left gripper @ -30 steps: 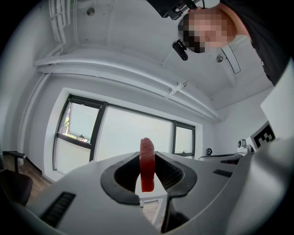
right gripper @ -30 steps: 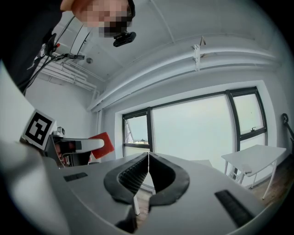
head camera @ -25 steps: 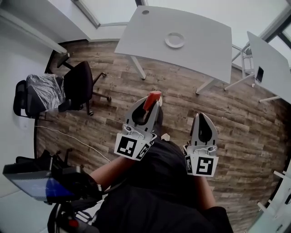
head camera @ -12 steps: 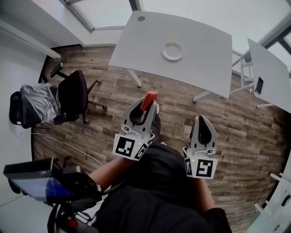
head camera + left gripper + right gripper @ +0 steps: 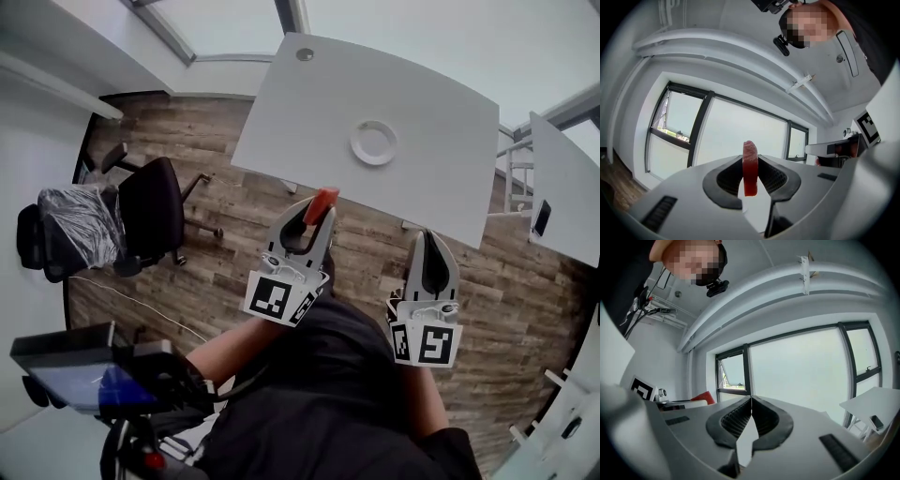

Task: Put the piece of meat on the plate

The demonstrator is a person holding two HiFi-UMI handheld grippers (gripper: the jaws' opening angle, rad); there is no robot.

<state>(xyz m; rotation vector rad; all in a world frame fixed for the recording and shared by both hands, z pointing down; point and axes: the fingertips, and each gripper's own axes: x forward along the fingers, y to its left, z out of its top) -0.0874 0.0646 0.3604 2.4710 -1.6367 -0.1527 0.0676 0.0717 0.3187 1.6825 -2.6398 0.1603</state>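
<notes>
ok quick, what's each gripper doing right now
left gripper: closed on the piece of meat, which stands upright between its jaws
right gripper: closed, jaws together, holding nothing

Red meat slice (image 5: 750,165) upright between jaws, white plate (image 5: 374,142) on table (image 5: 427,84)

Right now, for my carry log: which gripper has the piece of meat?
The left gripper: the red piece of meat is pinched between its fingers. The right gripper has its fingers shut together on nothing.
</notes>
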